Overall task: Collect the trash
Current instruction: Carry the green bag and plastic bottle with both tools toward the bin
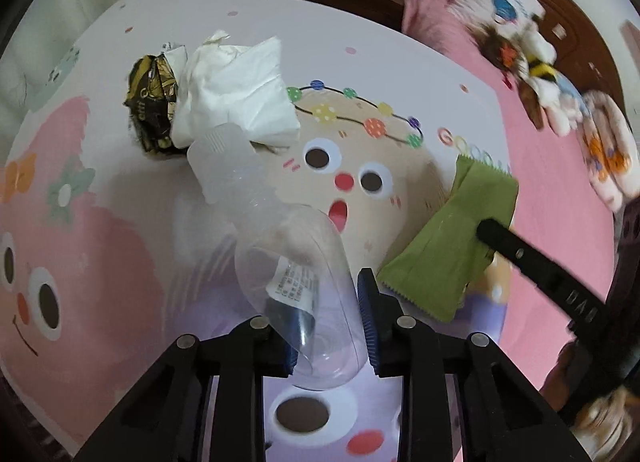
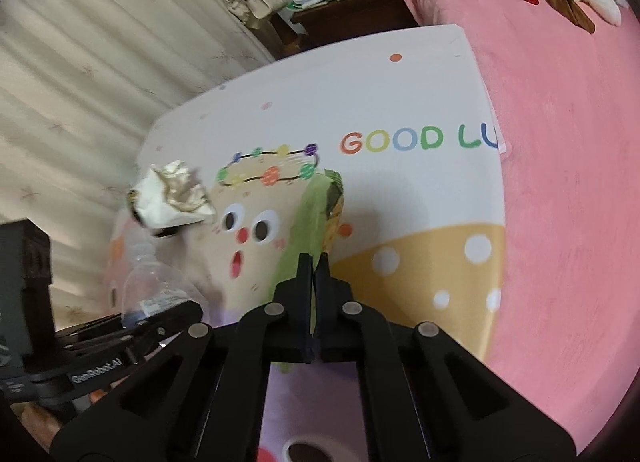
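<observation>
Our left gripper (image 1: 328, 326) is clamped on the base of a clear plastic bottle (image 1: 280, 246), blue pads pressing its sides, and the bottle's capped neck points away from us toward a crumpled white tissue (image 1: 236, 90). We take that tissue as our landmark on the cartoon-printed mat (image 1: 400, 74): a scrunched black-and-gold wrapper (image 1: 152, 102) lies touching it on its left, and the bottle's cap reaches just to its near edge. Well to the right of the tissue, past the printed face with the round eyes, our right gripper (image 2: 316, 266) is closed tight on a green snack packet (image 1: 444, 238), its fingers pinching the flattened pouch edge-on in the right wrist view. Whether the packet is clear of the mat we cannot tell. Far beyond the tissue, to the right, stuffed toys (image 1: 536, 74) lie on a pink blanket (image 2: 568, 142)
</observation>
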`<state>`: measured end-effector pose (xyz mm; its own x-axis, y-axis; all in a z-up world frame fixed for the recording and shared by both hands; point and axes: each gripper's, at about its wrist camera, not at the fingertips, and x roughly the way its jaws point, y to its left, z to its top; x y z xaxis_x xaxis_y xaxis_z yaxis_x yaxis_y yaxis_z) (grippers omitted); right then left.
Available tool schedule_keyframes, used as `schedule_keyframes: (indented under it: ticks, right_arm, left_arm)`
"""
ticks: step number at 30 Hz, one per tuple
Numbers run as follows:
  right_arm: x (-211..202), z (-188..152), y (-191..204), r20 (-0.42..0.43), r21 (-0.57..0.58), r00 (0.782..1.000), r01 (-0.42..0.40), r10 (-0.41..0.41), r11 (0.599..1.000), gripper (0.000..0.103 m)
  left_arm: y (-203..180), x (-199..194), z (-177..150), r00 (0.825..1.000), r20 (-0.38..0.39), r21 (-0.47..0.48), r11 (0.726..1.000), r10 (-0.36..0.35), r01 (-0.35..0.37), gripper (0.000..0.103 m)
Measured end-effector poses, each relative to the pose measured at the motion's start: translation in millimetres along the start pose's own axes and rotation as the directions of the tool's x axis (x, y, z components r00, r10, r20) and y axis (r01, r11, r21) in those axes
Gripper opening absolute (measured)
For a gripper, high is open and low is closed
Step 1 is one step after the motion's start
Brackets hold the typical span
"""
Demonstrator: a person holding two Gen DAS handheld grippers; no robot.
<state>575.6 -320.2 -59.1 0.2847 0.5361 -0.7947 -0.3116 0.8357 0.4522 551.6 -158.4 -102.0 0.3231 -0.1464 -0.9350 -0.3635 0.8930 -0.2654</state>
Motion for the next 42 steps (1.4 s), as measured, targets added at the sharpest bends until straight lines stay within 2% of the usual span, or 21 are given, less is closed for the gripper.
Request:
schedule_keyframes:
  ticks: [8,14,20,25,28,29,34,37,42]
  right_arm:
    - [-39,-39,28,-0.01,-0.049,0.999,-0.051,0.051,0.997,0.0]
    - [-51,-78,66,-0.03,-0.097,0.997,-0.078,0.076,0.992,0.0]
    - [-60,-133,110,-0.056,-0.124,0.994,-0.097,0.091,0.987,0.0]
    - [-66,-185,155,-0.039,-0.137,0.996,-0.079,0.075,0.987,0.0]
    - [-73,-230,189,0.0,-0.117,0.999,-0.042,0.042,0.992,0.0]
    - [-75,-242,198,0.012,-0.106,0.999,-0.029,0.03,0.994,0.0]
    - [-85,-322,249,0.073,0.002,0.997,0.032,-0.032,0.999,0.0]
    - [-85,-368,278,0.082,0.036,0.994,0.07,-0.072,0.997,0.0]
    - [-80,-429,310,0.048,0.058,0.99,0.131,-0.134,0.99,0.0]
  left_arm:
    - [17,-49,-52,0.999,0.014,0.065,0.997,-0.037,0.036,0.026]
    - [46,-90,-99,0.999,0.032,0.157,0.987,-0.028,0.023,0.026]
    - [95,-134,-149,0.997,0.057,0.228,0.973,-0.051,0.037,0.026]
    - [146,-171,-187,0.992,0.088,0.303,0.951,-0.089,0.059,0.026]
    - [173,-195,-210,0.987,0.111,0.38,0.922,-0.12,0.07,0.026]
    - [187,-206,-224,0.984,0.115,0.421,0.904,-0.133,0.073,0.026]
    - [237,-232,-275,0.983,0.086,0.543,0.835,-0.164,0.092,0.026]
    - [273,-240,-311,0.981,0.055,0.601,0.791,-0.187,0.117,0.026]
    - [309,-237,-357,0.979,-0.025,0.636,0.752,-0.203,0.172,0.026]
